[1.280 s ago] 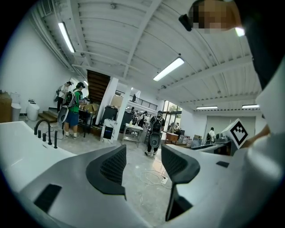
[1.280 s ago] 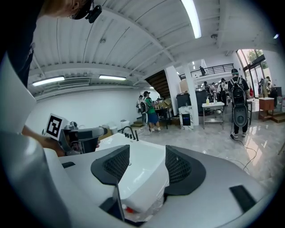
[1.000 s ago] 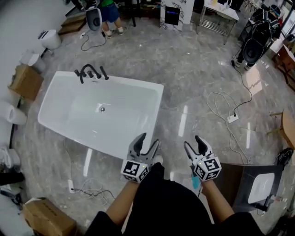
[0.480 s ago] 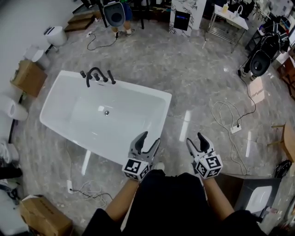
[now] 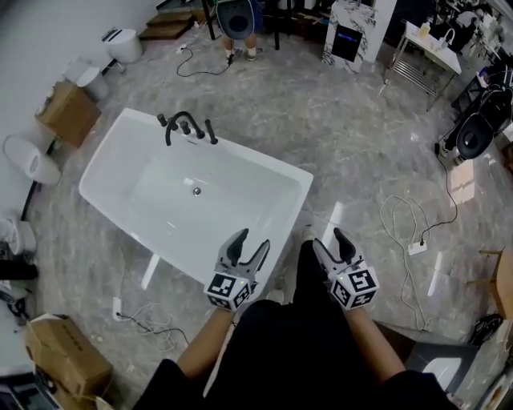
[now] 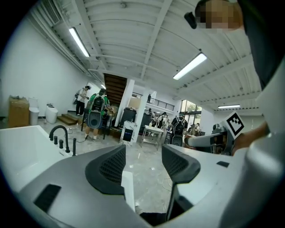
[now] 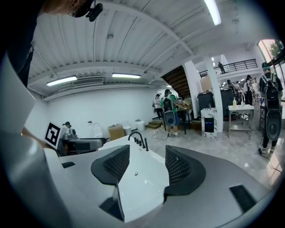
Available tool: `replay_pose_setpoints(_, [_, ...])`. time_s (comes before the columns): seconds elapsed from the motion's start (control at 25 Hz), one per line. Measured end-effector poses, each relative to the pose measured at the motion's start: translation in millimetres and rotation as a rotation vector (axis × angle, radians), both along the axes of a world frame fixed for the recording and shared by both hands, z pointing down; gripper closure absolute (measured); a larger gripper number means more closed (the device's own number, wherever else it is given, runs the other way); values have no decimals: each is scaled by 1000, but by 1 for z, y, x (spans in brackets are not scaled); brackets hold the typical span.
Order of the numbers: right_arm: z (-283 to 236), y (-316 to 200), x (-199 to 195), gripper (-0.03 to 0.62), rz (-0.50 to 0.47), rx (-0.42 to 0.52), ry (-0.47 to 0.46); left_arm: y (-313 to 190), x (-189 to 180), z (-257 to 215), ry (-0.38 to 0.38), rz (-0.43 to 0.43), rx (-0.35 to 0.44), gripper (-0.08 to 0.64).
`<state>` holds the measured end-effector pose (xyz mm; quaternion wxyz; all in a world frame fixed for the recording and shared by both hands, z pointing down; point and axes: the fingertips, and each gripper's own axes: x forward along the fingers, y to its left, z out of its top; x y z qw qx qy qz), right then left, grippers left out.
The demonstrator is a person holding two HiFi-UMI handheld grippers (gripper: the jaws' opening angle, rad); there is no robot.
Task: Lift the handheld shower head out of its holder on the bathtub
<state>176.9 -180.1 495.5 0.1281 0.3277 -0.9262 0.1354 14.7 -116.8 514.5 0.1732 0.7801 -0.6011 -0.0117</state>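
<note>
A white freestanding bathtub [image 5: 120, 172] stands on the grey marble floor. On its far rim sits a black faucet set with an arched spout [image 5: 181, 122] and the slim black handheld shower head [image 5: 211, 132] upright in its holder, also seen small in the left gripper view [image 6: 74, 146] and the right gripper view [image 7: 146, 144]. My left gripper [image 5: 249, 244] is open with nothing in it, just off the tub's near corner. My right gripper [image 5: 327, 242] is open with nothing in it too, over the floor to the right. Both are far from the shower head.
Cardboard boxes [image 5: 69, 112] and toilets [image 5: 30, 160] line the left wall. A cable and power strip [image 5: 416, 247] lie on the floor at right. A person with a backpack [image 5: 238, 18] stands beyond the tub. Another box [image 5: 66, 365] sits at the lower left.
The view has moved toward the tub, which now lies closer and more central. Both grippers keep the same open stance in front of me.
</note>
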Motion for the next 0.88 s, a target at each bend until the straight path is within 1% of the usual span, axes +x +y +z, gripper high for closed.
replay_pose_setpoints(0.16, [4, -60, -20, 374, -102, -15, -36, -49, -15, 2, -17, -97, 14, 330])
replay_pose_setpoints(0.28, [-5, -113, -37, 374, -168, -22, -70, -89, -24, -1, -14, -173, 15, 330])
replay_pose_setpoints(0.4, [-14, -166, -56, 374, -238, 15, -63, -125, -35, -8, -26, -241, 10, 328])
replay_pose_setpoints(0.52, [-8, -211, -71, 374, -307, 4, -44, -156, -42, -16, -23, -311, 22, 327])
replay_pose_setpoints(0.6, [0, -236, -79, 374, -352, -10, -32, -173, -46, -19, -18, -360, 25, 327])
replay_pose_setpoints(0.72, [15, -269, -92, 374, -417, -36, -28, -197, -52, -14, -21, -437, 8, 327])
replay_pose_setpoints(0.88, [28, -287, -115, 374, -494, -75, -29, -207, -64, -11, -33, -513, -15, 325])
